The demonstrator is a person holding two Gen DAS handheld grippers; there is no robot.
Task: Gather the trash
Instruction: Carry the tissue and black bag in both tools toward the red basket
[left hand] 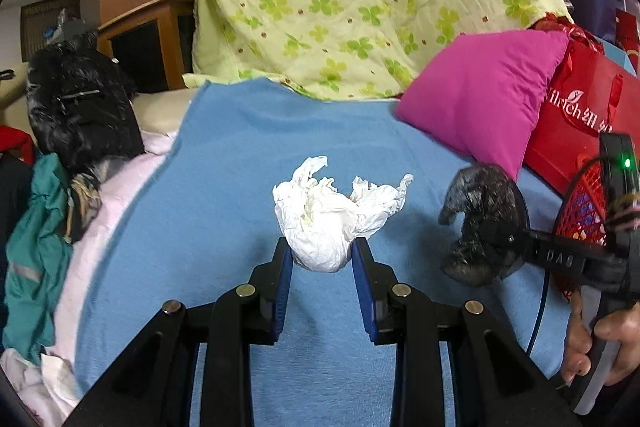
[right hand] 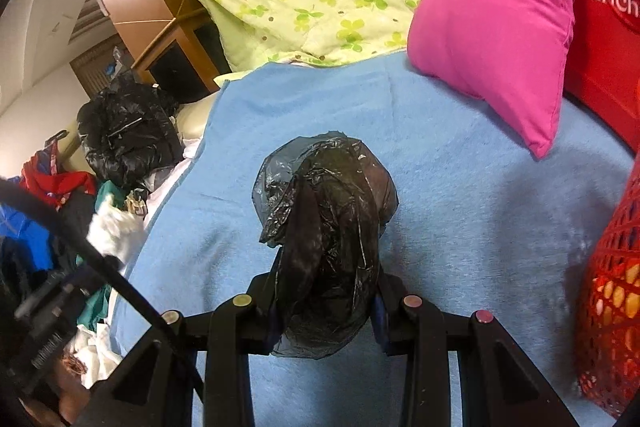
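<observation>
Right now my left gripper has its two blue pads pinched on the near end of one crumpled white tissue, which sits out in the middle of the blue blanket, well in from its edges. My right gripper is clamped on one bunched black plastic bag, held up over the middle of the same blanket; from the left view it hangs just to the right of the tissue. I count one tissue, one bag in hand, two grippers, one pink pillow toward the far right corner and a red mesh basket at the right edge. My worry is the thin hold: only the tissue's bottom lobe is between the pads, so a quick lift could tear it or let it slip free. The bag is wadded shut in my grip, so I judge dropping the tissue in may miss unless its mouth gets opened.
</observation>
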